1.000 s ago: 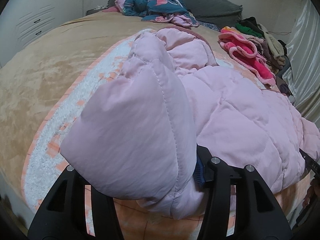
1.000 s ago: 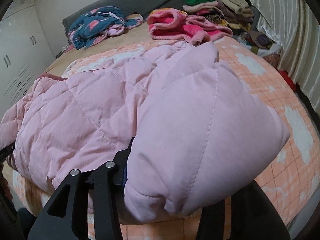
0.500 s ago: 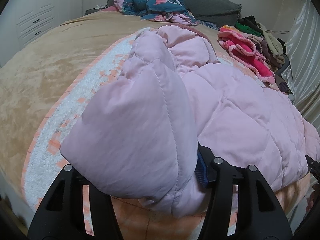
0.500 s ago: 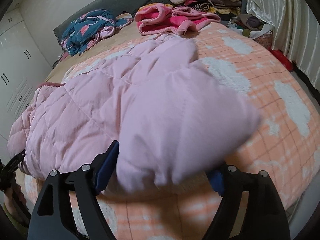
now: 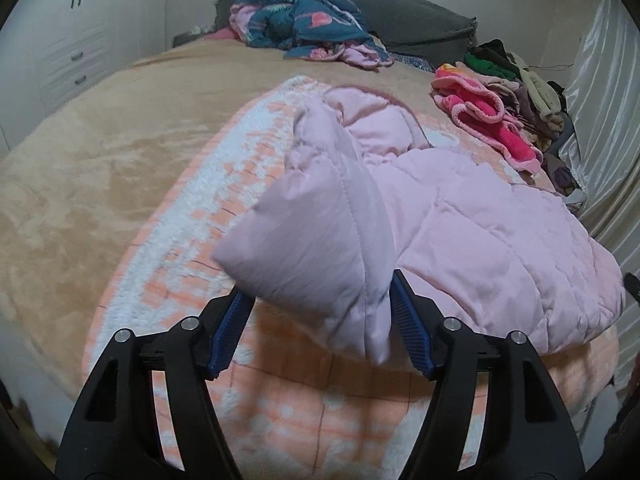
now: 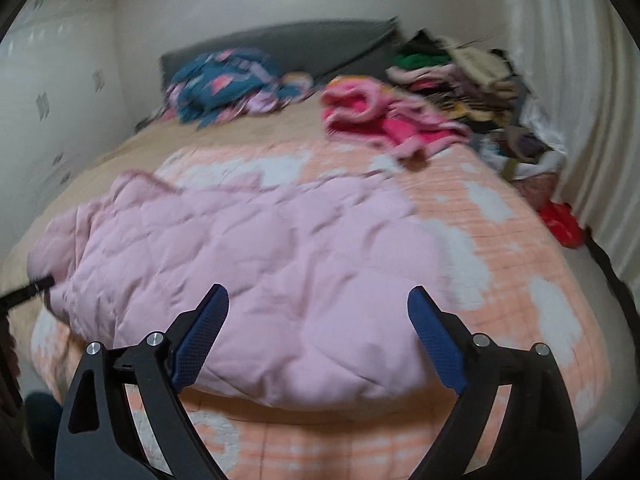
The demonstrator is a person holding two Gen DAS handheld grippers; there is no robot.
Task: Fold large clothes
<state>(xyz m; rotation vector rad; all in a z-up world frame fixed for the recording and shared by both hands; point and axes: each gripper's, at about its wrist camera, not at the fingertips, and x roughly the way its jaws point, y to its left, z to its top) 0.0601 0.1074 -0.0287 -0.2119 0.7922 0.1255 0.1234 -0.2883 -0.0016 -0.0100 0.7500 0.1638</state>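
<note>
Nearest us, our left tongs [image 5: 316, 308] stand apart, their jaws having just been opening; the cuff end of a folded sleeve [image 5: 320, 248] of the pink jacket [image 5: 500, 248] sits between the blue pads [image 5: 412, 332]. The right-hand pad looks to be just brushing the cloth, though we cannot tell for sure, and the left-hand pad stands clear of it.

Our right tongs [image 6: 318, 308] gape wide, jaws likewise just opened, with nothing pinched; the jacket [image 6: 280, 272] lies under and beyond them, its near edge rounded and puffy. This view is blurred.

The jacket is spread flat on the orange-and-white blanket [image 5: 280, 400] near the foot of the bed, with both sleeves folded inward over its quilted body. To the left of the blanket is a tan cover [image 5: 100, 168].

Further back lies a bright pink fleece garment [image 5: 488, 124], and behind it a stack of mixed clothes [image 5: 520, 80] by the curtain [image 5: 600, 128]. At the head of the bed a blue patterned heap [image 5: 304, 20] rests against a grey headboard [image 5: 420, 20]. White cupboards [image 5: 72, 40] stand at far left.
</note>
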